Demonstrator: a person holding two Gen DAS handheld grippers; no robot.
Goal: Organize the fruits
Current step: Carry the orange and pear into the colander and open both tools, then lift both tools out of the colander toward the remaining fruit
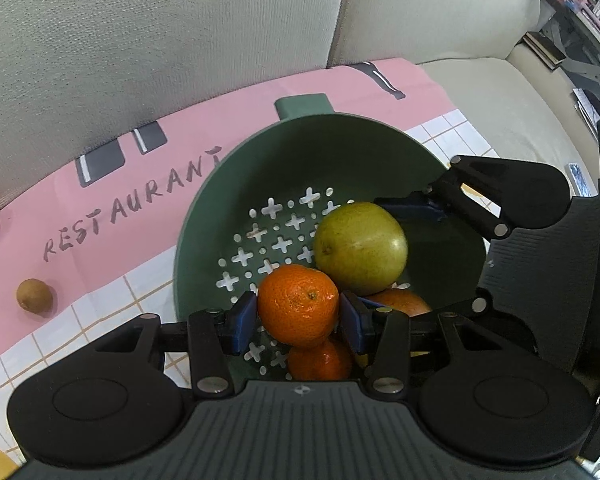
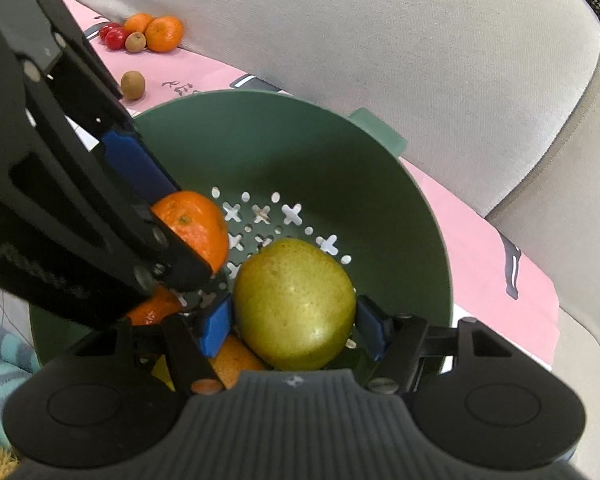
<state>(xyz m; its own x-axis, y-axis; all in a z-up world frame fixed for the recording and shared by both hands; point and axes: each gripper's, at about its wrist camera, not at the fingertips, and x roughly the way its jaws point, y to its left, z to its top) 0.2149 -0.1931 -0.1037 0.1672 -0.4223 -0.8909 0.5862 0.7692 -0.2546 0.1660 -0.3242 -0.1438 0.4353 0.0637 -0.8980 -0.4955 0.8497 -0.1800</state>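
Left gripper [image 1: 298, 322]: blue pads pressed on both sides of a mandarin [image 1: 298, 305], held above the floor of the green colander [image 1: 236, 184], likely for setting down among fruit already there.
Right gripper [image 2: 294, 326]: jaws spread just wide enough to bracket the green pear [image 2: 295, 304]; pads at its flanks, firm contact not certain, so holding or just letting go cannot be told.
Colander contents: pear and held mandarin over at least two more oranges [image 1: 320, 362] low in the bowl, probably the collecting place for the task.
Crowding: both tools inside one bowl, close together; risk of knocking each other or nudging the pear against the mandarin.
Left outside: a kiwi [image 2: 133, 85] alone on the pink cloth [image 1: 112, 216]; farther back, near the sofa cushion [image 2: 340, 40], two oranges [image 2: 164, 33], another kiwi [image 2: 135, 41] and red fruits [image 2: 115, 37] clustered.
Progress: judged partway, several fruits remaining on the cloth.
Next need: gentle lowering so round fruit settles instead of rolling.
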